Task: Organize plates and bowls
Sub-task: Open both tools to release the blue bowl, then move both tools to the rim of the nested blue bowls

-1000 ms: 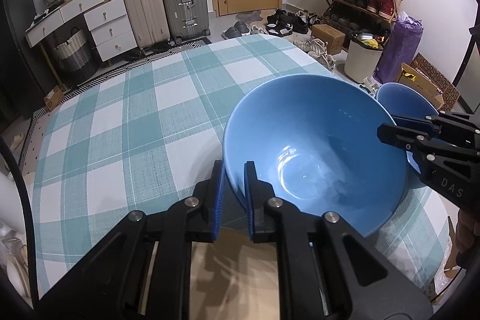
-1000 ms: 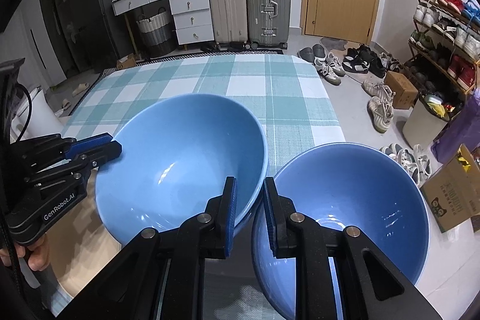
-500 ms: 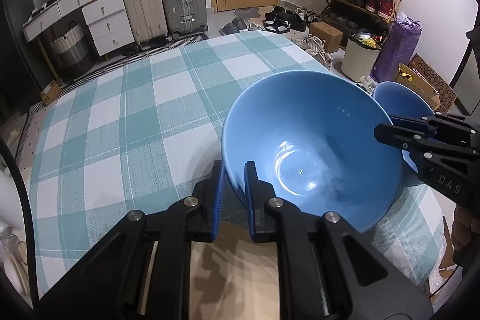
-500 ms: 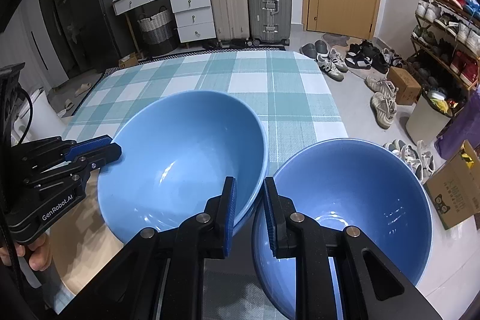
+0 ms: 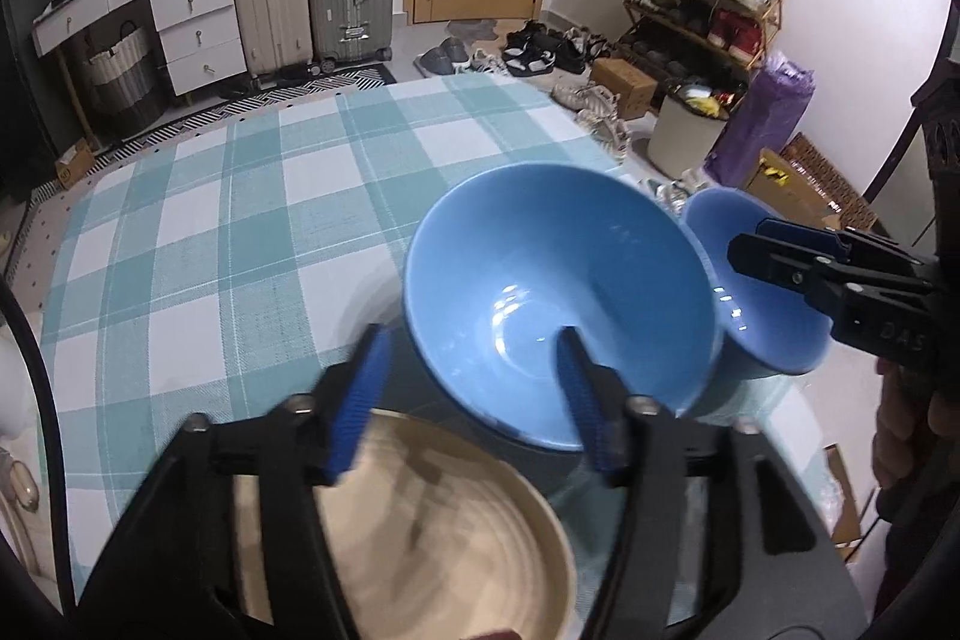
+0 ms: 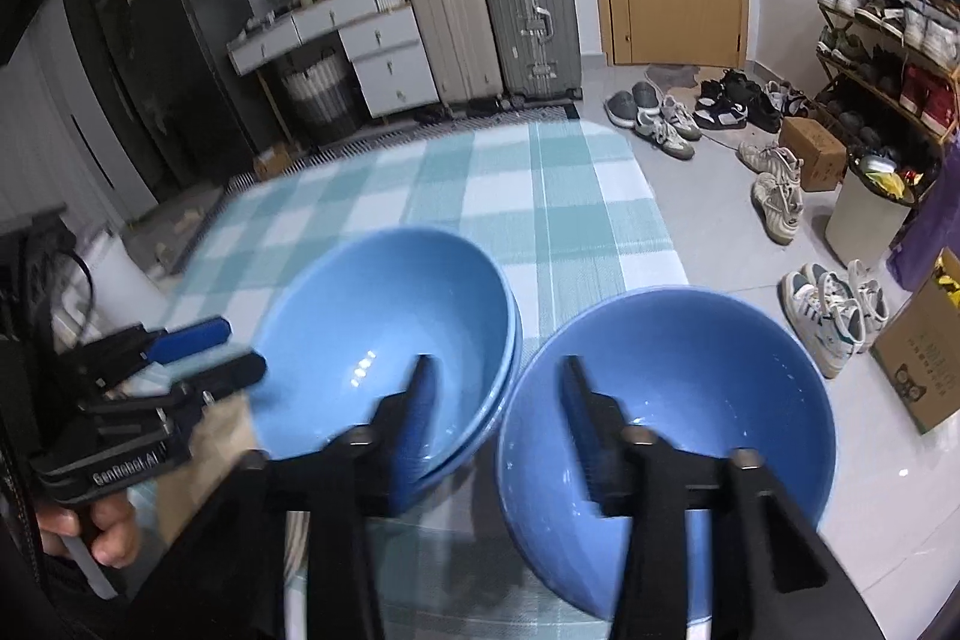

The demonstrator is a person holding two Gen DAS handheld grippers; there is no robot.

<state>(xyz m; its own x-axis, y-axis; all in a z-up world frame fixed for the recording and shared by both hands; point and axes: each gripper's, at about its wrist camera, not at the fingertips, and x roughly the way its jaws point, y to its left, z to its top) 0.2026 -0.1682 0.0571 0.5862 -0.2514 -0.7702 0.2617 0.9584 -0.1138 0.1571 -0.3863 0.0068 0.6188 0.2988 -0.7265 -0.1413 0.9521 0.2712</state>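
My left gripper [image 5: 474, 394] is opening: its blue pads are spread and blurred, one outside the stacked blue bowl's [image 5: 558, 304] rim and one over its inside, neither pressing on it. My right gripper [image 6: 498, 418] is opening too, with its left finger [image 6: 420, 400] over the inside of the stacked bowl and its right one over the second blue bowl [image 6: 708, 400]; it holds nothing.

I take the stacked bowl as my landmark. In the right wrist view a second rim shows just under its own, so it seems to sit nested in another bowl on the checked tablecloth [image 5: 240, 232]. The second blue bowl stands just to its right, almost touching it and close to the table's right edge. A beige plate [image 5: 420, 532] lies on the near side of the stacked bowl, under my left gripper.

What worries me from here: both grippers straddle the stacked bowl's rim, so a finger could catch the wall as I lift away and tip or drag it. If the nesting is not seated flat, that nudge could rock it. A sideways shove would knock the second bowl toward the edge, with hard floor and shoes below. The tablecloth could also slide and carry everything along with it.
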